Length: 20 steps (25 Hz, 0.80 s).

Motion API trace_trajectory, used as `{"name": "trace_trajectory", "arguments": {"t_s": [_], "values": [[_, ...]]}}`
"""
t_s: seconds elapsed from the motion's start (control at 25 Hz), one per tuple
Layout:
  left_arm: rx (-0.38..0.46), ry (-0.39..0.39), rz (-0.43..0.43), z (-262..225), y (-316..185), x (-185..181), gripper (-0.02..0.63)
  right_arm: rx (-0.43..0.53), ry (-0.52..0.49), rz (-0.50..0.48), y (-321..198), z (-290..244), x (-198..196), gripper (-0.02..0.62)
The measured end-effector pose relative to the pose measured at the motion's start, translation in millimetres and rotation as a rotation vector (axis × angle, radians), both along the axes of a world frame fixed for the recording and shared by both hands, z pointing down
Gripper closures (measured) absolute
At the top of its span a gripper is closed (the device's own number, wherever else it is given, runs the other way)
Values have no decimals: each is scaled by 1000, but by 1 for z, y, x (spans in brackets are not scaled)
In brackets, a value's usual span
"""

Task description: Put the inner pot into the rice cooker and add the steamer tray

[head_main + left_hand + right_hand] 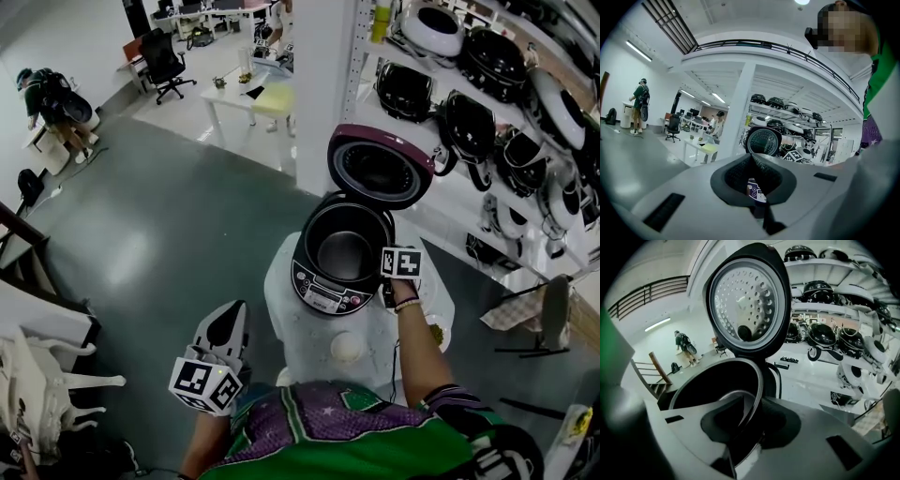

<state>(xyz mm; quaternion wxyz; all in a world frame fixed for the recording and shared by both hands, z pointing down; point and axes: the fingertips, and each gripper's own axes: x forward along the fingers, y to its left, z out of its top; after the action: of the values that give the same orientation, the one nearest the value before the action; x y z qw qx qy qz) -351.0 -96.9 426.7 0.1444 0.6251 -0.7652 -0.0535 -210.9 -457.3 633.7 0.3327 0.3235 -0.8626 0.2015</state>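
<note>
Head view: the rice cooker (319, 281) stands on the round white worktop (279, 281) with its lid (380, 169) raised. The inner pot (345, 251) sits inside it. The right gripper (388, 281) is at the pot's right rim. The left gripper (232, 311) hangs low, well apart from the cooker. A pale round thing (347, 348) lies nearer the person; I cannot tell whether it is the steamer tray.

Left gripper view: the left gripper (752, 158) has its fingers together on nothing.

Right gripper view: the right gripper (749, 414) straddles the pot's rim (757, 380), fingers slightly apart and seemingly not pressing on it. The step looks like letting go. Lift straight off the rim so the pot stays seated level.
</note>
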Motion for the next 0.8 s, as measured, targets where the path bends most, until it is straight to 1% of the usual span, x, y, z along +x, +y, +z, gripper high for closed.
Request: {"name": "trace_trajectory", "arguments": {"t_s": [0.08,0.12,0.2,0.32,0.48,0.68,0.8], "values": [[-4,-2,8,0,-2,1,584,35,34,-21,4,0,2,459],[-4,-2,14,0,-3,1,584,45,43,-26,6,0,4,453],[-2,0,24,1,-5,2,584,51,36,-23,10,1,8,449],[4,2,42,0,-6,3,584,67,15,-4,15,-4,15,465],[15,6,73,-3,-10,5,584,75,-42,45,20,-17,28,474],[37,13,136,-2,-17,10,584,115,-117,100,29,-40,48,483],[40,16,162,-2,-18,13,584,117,-155,121,39,-49,57,483]]}}
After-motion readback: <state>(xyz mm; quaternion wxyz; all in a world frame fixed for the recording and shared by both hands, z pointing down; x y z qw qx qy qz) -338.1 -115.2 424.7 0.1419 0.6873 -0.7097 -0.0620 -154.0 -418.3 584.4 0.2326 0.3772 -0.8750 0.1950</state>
